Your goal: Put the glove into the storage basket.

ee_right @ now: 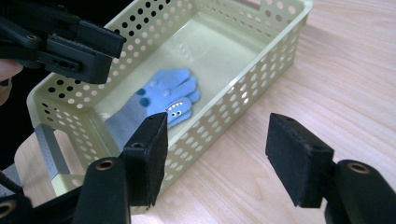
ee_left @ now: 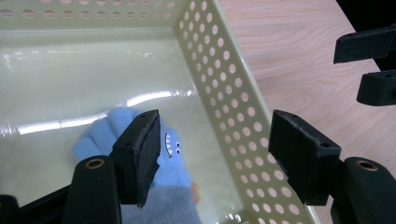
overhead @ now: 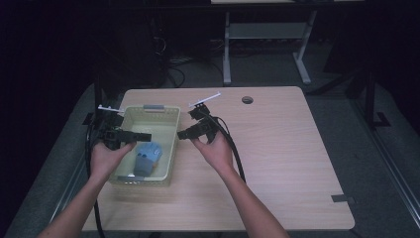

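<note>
A pale yellow perforated basket (overhead: pixel 170 148) stands on the left part of the wooden table. Inside it lies a blue glove (overhead: pixel 147 154) with a grey cuff and a small toothy face (ee_right: pixel 175 111). My left gripper (overhead: pixel 141 136) hovers over the basket's left side, open, with nothing between its jaws. In the left gripper view the glove (ee_left: pixel 173 172) lies below and behind the left gripper (ee_left: pixel 215 154). My right gripper (overhead: pixel 185 133) hangs just outside the basket's right wall (ee_right: pixel 261 60), open and empty; in its own view the right gripper (ee_right: pixel 217 158) straddles that wall.
The wooden tabletop (overhead: pixel 297 148) stretches bare to the right of the basket, with a round cable hole (overhead: pixel 247 100) near its far edge and a grey tape strip (overhead: pixel 342 199) at the near right. Another table's white legs (overhead: pixel 227 49) stand behind.
</note>
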